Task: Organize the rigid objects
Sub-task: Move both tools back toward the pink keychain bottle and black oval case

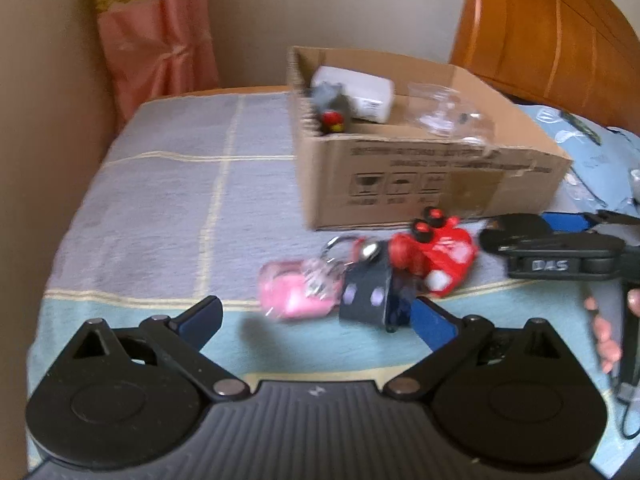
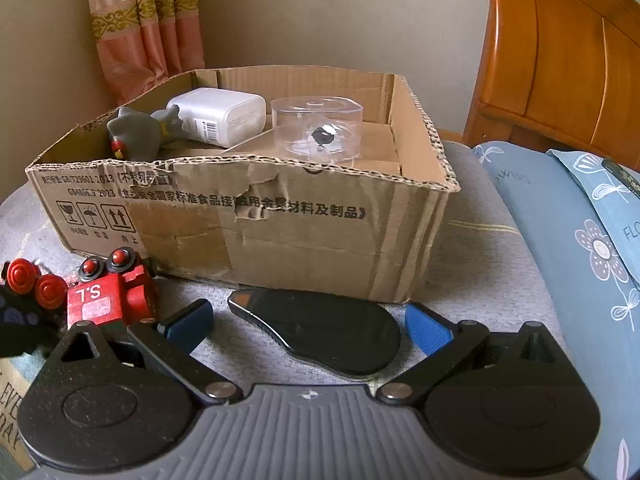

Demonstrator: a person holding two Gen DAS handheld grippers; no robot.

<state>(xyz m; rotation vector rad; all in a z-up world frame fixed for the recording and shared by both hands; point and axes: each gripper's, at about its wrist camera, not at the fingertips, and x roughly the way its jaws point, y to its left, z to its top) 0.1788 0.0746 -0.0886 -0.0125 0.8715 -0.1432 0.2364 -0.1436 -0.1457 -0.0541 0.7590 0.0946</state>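
An open cardboard box [image 2: 280,224] stands on the bed, holding a grey toy [image 2: 136,136], a white box [image 2: 224,116] and a clear plastic tub [image 2: 316,128]. In front of it lie a red toy car [image 1: 436,256] on its side, a dark pouch with pale dots [image 1: 364,296] and a pink keyring item [image 1: 292,292]. My left gripper [image 1: 318,318] is open just short of the pink item and the pouch. A flat black oval piece [image 2: 324,332] lies on the bed between the fingers of my open right gripper [image 2: 308,322], untouched; the red toy car [image 2: 108,296] is to its left.
The bed has a grey and light-blue checked cover [image 1: 168,200]. A blue flowered pillow [image 2: 568,240] and a wooden headboard [image 2: 560,60] are to the right. A pink curtain [image 1: 156,40] hangs in the back left corner. A hand [image 1: 608,328] holds the right gripper [image 1: 524,240].
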